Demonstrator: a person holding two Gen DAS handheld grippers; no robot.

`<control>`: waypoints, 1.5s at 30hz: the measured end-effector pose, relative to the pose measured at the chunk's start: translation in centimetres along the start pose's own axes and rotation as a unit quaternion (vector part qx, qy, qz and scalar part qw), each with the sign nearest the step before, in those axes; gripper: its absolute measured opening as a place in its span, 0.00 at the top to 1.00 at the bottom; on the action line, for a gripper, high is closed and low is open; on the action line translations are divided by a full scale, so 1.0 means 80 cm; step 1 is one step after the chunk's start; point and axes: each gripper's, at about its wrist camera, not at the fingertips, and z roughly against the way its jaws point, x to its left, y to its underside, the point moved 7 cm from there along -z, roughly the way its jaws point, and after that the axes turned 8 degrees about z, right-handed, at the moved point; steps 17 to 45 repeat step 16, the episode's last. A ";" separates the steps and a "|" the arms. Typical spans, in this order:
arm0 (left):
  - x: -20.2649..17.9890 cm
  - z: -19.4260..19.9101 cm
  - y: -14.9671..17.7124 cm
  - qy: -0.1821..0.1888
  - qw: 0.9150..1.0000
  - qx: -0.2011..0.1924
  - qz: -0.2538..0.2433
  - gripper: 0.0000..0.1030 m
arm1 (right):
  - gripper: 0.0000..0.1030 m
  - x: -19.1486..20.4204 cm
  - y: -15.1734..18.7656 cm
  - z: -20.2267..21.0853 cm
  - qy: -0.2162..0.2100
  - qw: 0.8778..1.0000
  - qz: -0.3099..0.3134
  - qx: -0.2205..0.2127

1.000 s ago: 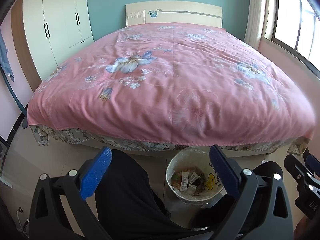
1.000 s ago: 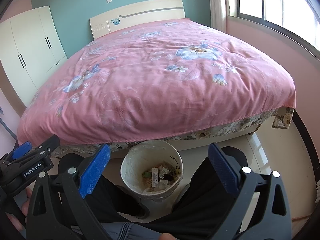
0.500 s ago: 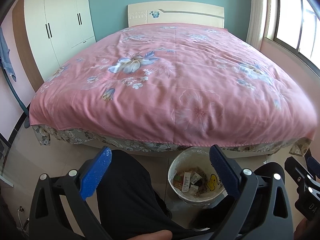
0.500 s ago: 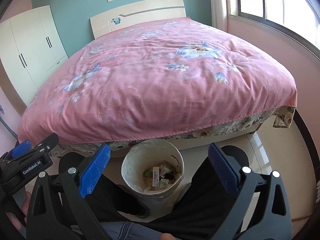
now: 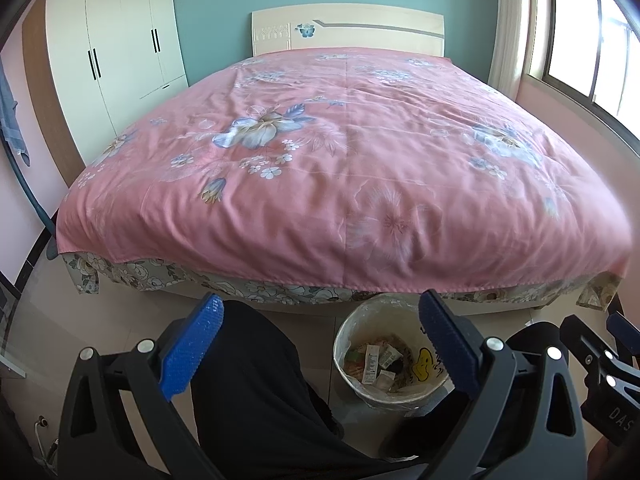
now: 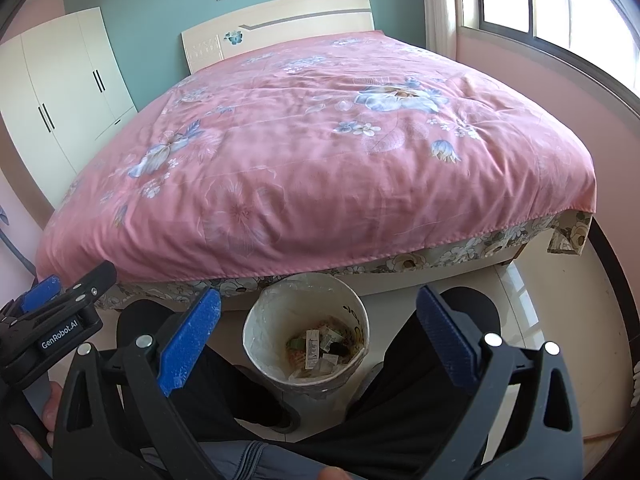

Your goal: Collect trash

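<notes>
Trash [image 6: 316, 346] lies already in the bin [image 6: 256, 320], on the floor btw. the person's legs, just beside the bed [image 5: 344, 168]. Left hand-held gripper [image 5: 320, 340] and right hand-held gripper [image 6: 318, 336] are both wide apart, holding nothing. Risk: bin is light, a leg or gripper bump may tip it & spill.

My two grippers [image 5: 320, 344] [image 6: 318, 340] are black with bumpy blue pads [image 5: 188, 350] and shiny silver screws [image 5: 492, 343]. One says "GenRobot.AI" in white. I wear black trousers [image 5: 256, 392].
</notes>
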 end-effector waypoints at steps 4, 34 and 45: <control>-0.002 -0.001 0.001 0.002 1.000 0.002 -0.003 0.03 | 0.07 -0.001 0.001 -0.001 0.000 1.000 -0.001 0.000; 0.002 -0.009 0.005 -0.002 1.000 0.015 0.003 0.03 | 0.07 -0.002 0.003 -0.005 0.000 1.000 -0.003 0.005; 0.002 -0.009 0.005 -0.002 1.000 0.015 0.003 0.03 | 0.07 -0.002 0.003 -0.005 0.000 1.000 -0.003 0.005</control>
